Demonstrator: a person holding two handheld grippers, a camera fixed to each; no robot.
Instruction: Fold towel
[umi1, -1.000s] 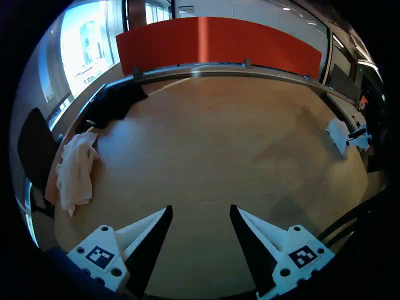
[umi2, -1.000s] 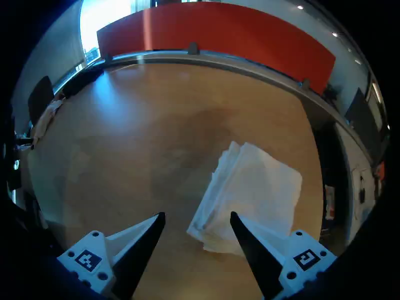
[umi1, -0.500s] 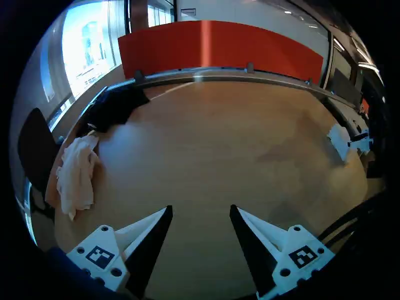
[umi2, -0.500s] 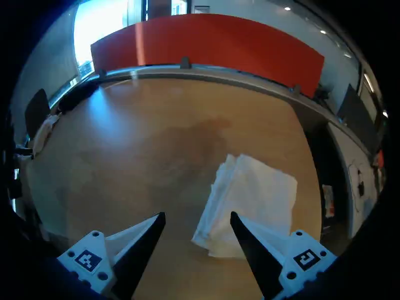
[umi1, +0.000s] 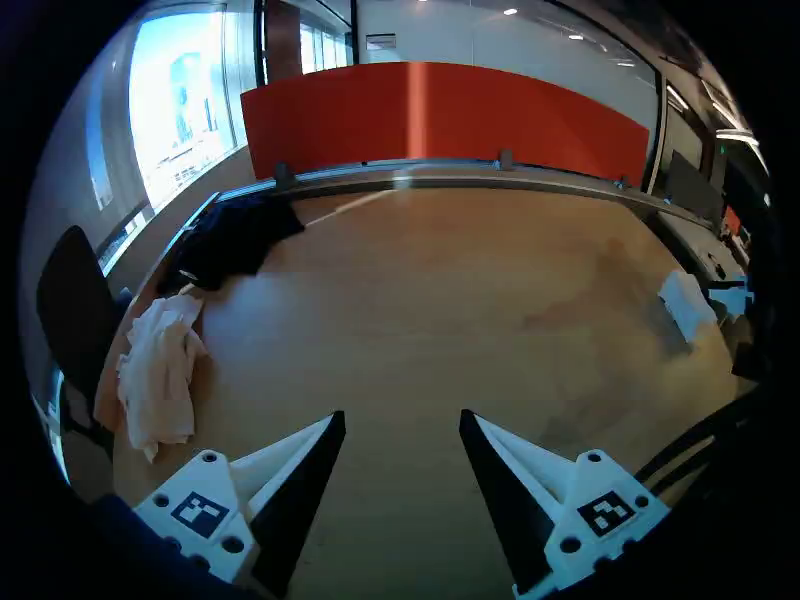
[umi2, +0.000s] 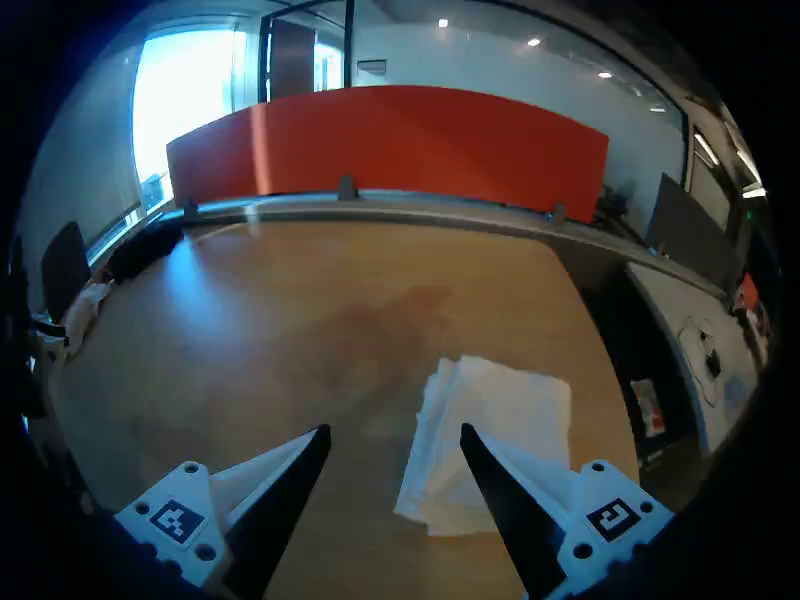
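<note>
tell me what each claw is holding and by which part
Nothing: left claw and right claw are open and empty; the folded towel lies on the table.

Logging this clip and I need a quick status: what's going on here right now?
A person holds a gripper in each hand above a wooden table. The left gripper and the right gripper are both open and grip nothing. A white towel lies folded flat on the table just ahead of the right gripper, partly behind its right finger. Along the table's left edge, in the left gripper view, lie a crumpled pale cloth and a dark cloth.
</note>
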